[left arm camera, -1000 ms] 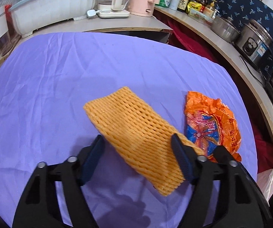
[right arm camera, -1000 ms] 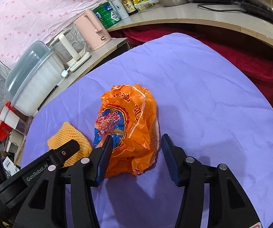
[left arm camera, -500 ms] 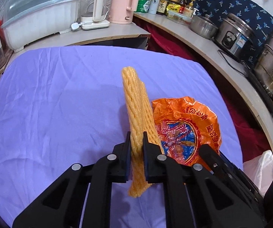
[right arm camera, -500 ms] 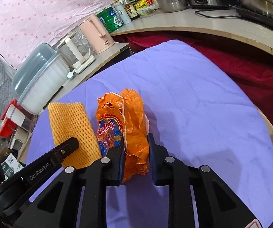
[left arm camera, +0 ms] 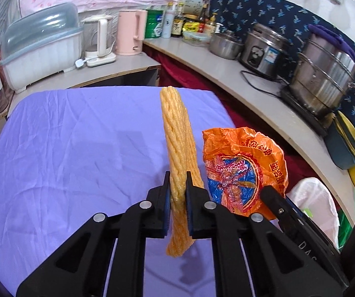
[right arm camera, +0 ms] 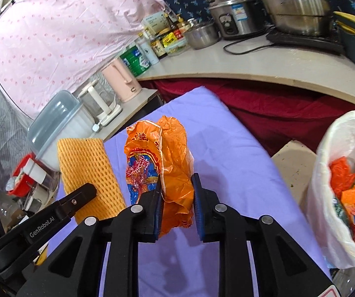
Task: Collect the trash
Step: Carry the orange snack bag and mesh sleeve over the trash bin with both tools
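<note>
Both grippers tilt down over the purple-clothed desk (left arm camera: 66,148), side by side. The left gripper (left arm camera: 178,193) has its jaws clamped on an orange foam mesh fruit sleeve (left arm camera: 178,148) that stands edge-on between them and hangs below, clear of the cloth. The right gripper (right arm camera: 176,193), just beside it, pinches a crumpled orange plastic snack wrapper (right arm camera: 162,158) with blue and red print. A white-lined trash bin (right arm camera: 338,173) sits right of those jaws; the left gripper's finger (right arm camera: 78,198) reads "GenRobot.AI".

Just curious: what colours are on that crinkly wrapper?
The wrapper is orange with a blue and red printed centre, clearest in the left wrist view.
</note>
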`<state>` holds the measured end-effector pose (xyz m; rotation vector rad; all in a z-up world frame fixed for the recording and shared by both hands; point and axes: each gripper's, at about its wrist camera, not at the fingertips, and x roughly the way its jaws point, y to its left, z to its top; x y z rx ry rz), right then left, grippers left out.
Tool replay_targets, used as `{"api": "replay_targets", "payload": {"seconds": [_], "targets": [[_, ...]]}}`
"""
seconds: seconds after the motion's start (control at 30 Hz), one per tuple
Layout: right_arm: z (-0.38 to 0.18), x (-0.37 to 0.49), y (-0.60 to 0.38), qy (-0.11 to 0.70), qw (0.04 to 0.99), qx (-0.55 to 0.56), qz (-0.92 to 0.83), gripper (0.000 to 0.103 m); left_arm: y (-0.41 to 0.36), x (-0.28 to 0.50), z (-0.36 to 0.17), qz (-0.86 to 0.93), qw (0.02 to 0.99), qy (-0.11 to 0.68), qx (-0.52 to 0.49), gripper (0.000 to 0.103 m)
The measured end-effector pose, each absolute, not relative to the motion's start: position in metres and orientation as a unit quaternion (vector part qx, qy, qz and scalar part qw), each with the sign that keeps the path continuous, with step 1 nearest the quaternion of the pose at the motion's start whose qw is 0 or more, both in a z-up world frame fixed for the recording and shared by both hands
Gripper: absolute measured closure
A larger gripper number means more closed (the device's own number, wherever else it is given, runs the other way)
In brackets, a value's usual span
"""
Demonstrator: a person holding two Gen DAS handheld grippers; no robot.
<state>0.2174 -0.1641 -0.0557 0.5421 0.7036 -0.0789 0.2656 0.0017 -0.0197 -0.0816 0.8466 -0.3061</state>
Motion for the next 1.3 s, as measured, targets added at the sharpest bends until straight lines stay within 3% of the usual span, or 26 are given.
{"api": "replay_targets", "payload": {"seconds": [0.57, 1.3], "targets": [[-0.016, 0.098, -0.245, 0.286, 0.914, 0.265, -0.111, 0.082, -0.088, 0.171, 0.018, -0.226, 0.897, 0.381, 0.008, 0.093], [-0.034, -0.008, -0.344, 0.257, 0.894, 0.301, -0.21, 0.082, -0.194, 0.105, 0.012, -0.305, 0.871, 0.377, 0.073, 0.093]]}}
